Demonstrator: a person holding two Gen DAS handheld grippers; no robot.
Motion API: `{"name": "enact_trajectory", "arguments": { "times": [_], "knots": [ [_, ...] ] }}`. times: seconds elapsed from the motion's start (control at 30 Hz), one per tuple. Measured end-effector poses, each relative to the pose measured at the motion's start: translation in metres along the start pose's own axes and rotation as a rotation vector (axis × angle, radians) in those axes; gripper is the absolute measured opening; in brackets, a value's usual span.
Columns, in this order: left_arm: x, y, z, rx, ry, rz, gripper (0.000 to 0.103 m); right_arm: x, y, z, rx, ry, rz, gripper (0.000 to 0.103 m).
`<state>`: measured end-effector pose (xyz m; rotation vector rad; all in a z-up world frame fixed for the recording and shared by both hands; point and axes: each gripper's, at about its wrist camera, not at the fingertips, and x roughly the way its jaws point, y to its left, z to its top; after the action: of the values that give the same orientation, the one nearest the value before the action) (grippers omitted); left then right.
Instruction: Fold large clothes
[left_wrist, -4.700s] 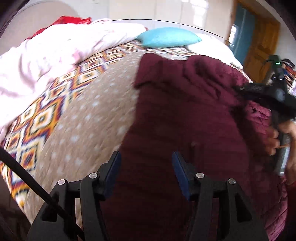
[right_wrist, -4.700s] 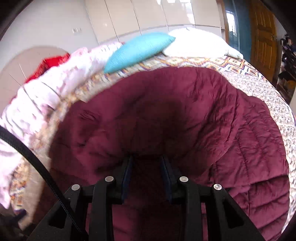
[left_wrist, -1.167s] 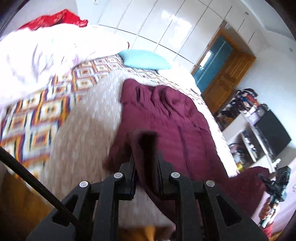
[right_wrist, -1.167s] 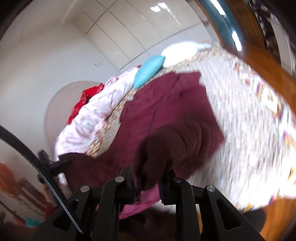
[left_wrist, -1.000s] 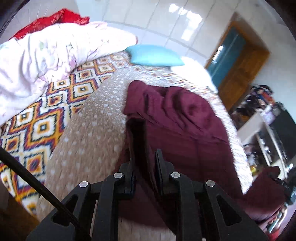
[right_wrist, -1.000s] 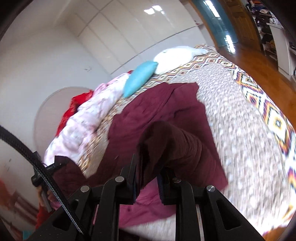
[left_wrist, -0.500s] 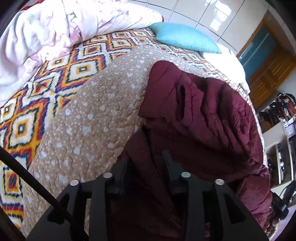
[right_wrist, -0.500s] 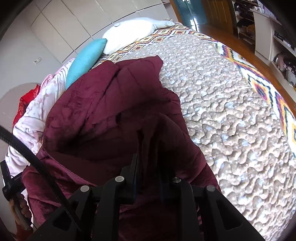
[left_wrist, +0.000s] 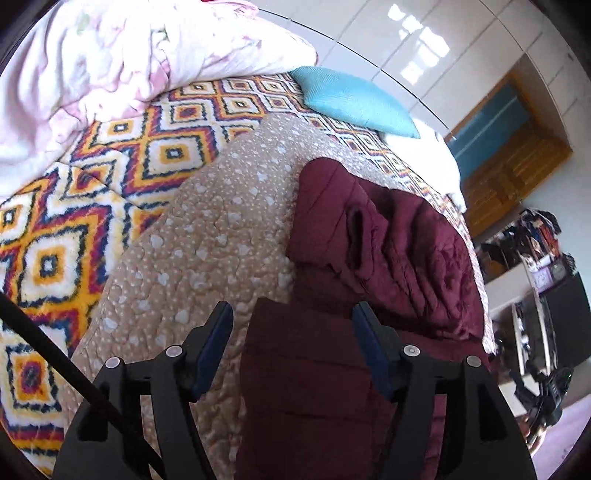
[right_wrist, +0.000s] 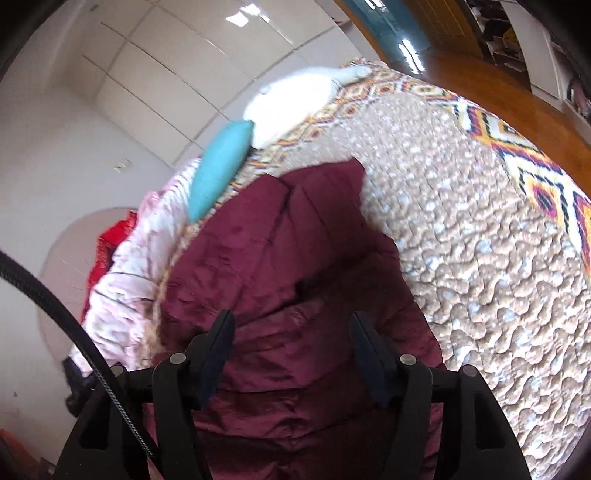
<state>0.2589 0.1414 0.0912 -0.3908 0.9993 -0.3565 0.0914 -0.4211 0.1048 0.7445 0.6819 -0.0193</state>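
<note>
— Jacket (left_wrist: 388, 251) first: where is it lying?

— On the bed, over the beige quilt (left_wrist: 207, 236), with its near end hanging toward the bed's edge under both cameras. It's a dark red padded jacket. In the left wrist view the far part is bunched in thick rolls and a flatter panel sits right below the left gripper (left_wrist: 291, 349).

— And the grippers, are they holding anything?

— No. The left gripper is spread wide, its blue pads on either side of that near panel with clear gaps. The right gripper (right_wrist: 290, 352) is spread just as wide above the jacket (right_wrist: 295, 258), pinching nothing.

— How would you expect the jacket to handle?

— Soft and puffy, I'd say, and bulky rather than heavy. The shell looks smooth with a slight sheen, so it could slide between the pads. Padding springs back, so a fold likely won't stay flat unless pressed down.

— Where to take hold, then?

— At an edge or a stitched seam, where the layers are thin enough for the pads to bite. A grab into the middle of a puffed panel would probably catch only the top layer. Two matching corners of the near hem, one per gripper, seems the safest choice.

— Anything close by?

— A blue pillow (left_wrist: 354, 99) and a white pillow (right_wrist: 295, 103) at the head of the bed, a pink duvet (left_wrist: 110, 62) heaped well apart on one side.
</note>
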Motion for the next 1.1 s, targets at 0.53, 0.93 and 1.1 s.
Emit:
{"name": "enact_trajectory", "arguments": {
  "times": [0.53, 0.93, 1.1],
  "knots": [
    [0.065, 0.008, -0.011, 0.034, 0.31, -0.167, 0.072, 0.062, -0.028, 0.002, -0.177, 0.141, -0.301, 0.089],
    [0.036, -0.057, -0.036, 0.307, 0.166, 0.032, 0.032, 0.046, 0.002, -0.028, -0.316, 0.096, -0.406, 0.027],
    [-0.027, -0.07, -0.045, 0.339, 0.018, 0.042, 0.027, 0.002, 0.031, -0.037, -0.394, 0.031, -0.413, 0.021]
  ]
}}
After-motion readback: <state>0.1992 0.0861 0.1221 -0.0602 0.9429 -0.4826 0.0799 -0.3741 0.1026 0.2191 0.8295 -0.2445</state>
